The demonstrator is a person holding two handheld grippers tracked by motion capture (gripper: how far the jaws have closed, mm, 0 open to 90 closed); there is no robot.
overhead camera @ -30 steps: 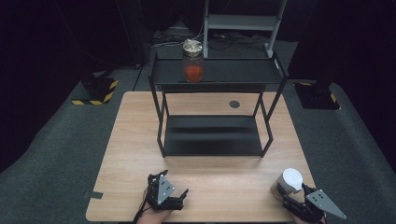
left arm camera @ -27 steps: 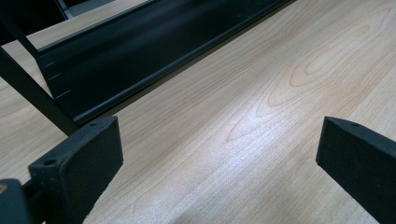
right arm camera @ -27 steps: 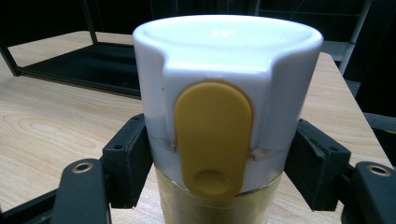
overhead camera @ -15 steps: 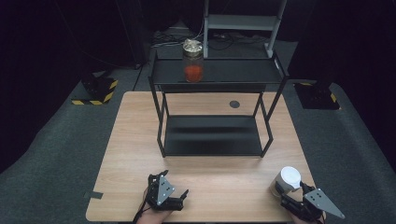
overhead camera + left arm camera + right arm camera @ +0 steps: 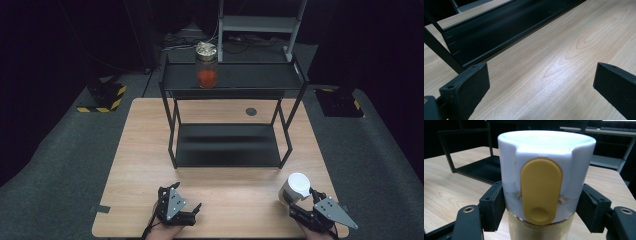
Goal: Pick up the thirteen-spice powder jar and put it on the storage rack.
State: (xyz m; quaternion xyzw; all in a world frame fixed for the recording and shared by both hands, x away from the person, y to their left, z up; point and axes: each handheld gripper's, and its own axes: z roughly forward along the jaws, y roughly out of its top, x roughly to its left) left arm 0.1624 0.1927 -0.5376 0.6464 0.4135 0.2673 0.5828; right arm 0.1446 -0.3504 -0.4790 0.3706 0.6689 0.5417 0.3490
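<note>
- Here, the white-capped jar with a yellow flip tab sits clamped between the right gripper jaws, near the wooden table's right front corner
- Left gripper jaws gape wide, empty
- Black metal two-tier shelf stands beyond

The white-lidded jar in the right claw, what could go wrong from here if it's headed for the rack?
1. The right claw grips the jar high, at the lid's lower edge, so the jar could swing or slip out.
2. The yellow flip tab faces the claw; a bump might pop it open.
3. The rack has thin posts and a low bottom shelf, and the top shelf already bears a red-filled jar; a careless approach could hit either.
</note>
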